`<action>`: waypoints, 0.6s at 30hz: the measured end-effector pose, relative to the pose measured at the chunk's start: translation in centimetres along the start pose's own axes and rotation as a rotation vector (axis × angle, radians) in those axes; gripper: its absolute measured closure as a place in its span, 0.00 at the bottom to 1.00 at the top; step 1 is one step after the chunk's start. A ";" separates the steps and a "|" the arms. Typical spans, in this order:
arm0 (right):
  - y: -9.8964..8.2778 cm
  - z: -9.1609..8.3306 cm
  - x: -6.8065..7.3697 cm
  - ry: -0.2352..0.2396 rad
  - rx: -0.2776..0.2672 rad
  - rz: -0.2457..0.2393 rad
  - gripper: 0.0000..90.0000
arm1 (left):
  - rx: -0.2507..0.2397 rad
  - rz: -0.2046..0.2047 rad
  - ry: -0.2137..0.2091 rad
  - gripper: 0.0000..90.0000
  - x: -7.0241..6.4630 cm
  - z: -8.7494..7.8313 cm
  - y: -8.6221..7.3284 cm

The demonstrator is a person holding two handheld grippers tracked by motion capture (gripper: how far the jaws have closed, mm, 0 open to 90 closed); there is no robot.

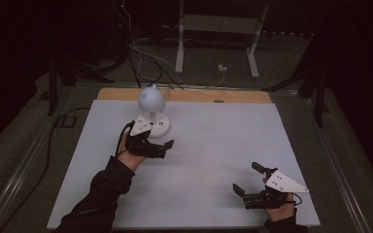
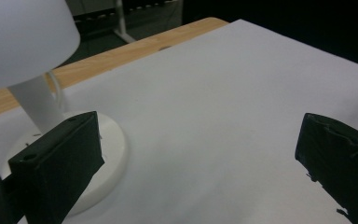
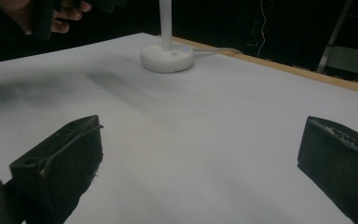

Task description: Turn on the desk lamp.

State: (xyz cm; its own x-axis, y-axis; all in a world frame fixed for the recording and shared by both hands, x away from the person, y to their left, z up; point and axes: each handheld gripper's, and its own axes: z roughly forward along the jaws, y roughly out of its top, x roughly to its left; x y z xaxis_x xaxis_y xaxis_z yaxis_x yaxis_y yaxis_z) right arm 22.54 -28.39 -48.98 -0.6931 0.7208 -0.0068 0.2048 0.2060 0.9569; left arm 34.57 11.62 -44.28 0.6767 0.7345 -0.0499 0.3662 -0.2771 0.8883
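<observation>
left gripper (image 1: 161,144) agape beside lamp (image 1: 151,99) | right gripper (image 1: 247,178) agape, low

My left tongs (image 1: 161,141) hover just beside the lamp (image 1: 151,99), jaws spread wide and empty. My right tongs (image 1: 248,178) sit well apart from it, jaws also wide.

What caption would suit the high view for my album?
Two open hand-held grippers, left and right, over a white-covered table beside a small white desk lamp.
</observation>
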 end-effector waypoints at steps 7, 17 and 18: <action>0.0 0.0 -0.1 0.004 0.000 0.008 0.00 | 0.020 -0.034 0.051 0.01 0.3 1.1 0.2; -0.1 -0.1 -0.3 0.007 -0.006 0.024 0.00 | 0.031 -0.122 0.112 0.00 1.3 2.5 -0.1; -0.1 -0.1 -0.3 0.007 -0.007 0.024 0.00 | 0.038 -0.117 0.141 0.00 1.2 2.7 -0.1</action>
State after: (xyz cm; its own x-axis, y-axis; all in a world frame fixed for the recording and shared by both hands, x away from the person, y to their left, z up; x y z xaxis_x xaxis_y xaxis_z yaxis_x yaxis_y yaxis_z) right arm 22.71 -28.68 -49.04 -0.6930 0.7207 0.0182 0.2168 0.1843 0.9587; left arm 37.07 10.87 -45.65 0.5331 0.8418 -0.0846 0.4629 -0.2065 0.8620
